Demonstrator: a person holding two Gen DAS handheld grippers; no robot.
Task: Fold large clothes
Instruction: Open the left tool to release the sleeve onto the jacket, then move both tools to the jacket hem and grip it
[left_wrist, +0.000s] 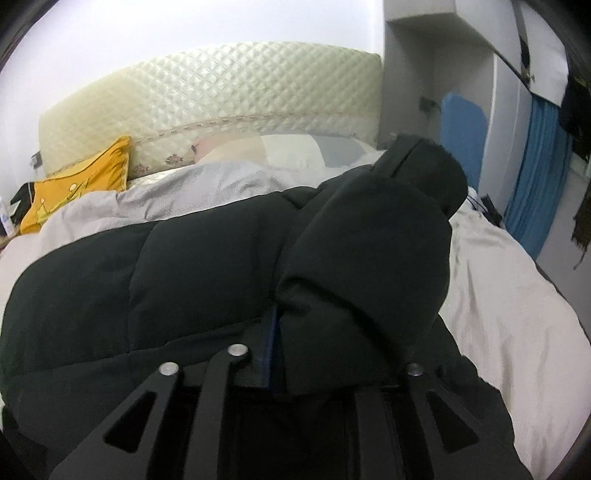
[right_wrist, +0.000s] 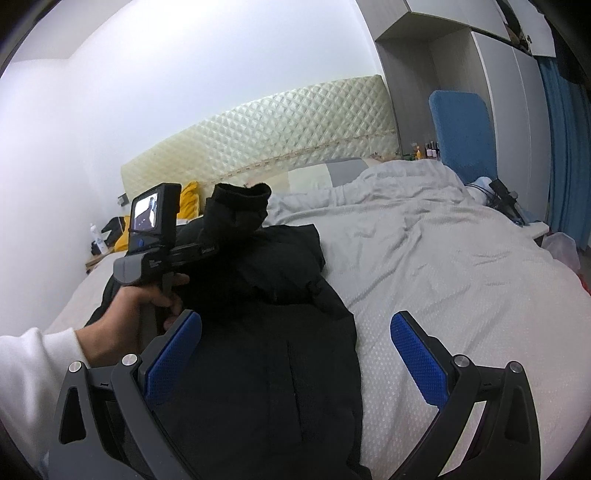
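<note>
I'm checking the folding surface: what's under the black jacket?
The black jacket lies on a light grey duvet spread over the bed. Whatever sits beneath the jacket's middle is covered.

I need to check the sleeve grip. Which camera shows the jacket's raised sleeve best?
The right wrist view: the sleeve shows whole, lifted by the left gripper. The left wrist view shows the sleeve close up, hiding the grip.

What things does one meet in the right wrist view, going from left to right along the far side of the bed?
Yellow pillow → raised black sleeve cuff → grey and white pillow → small bottles → blue chair back.
</note>
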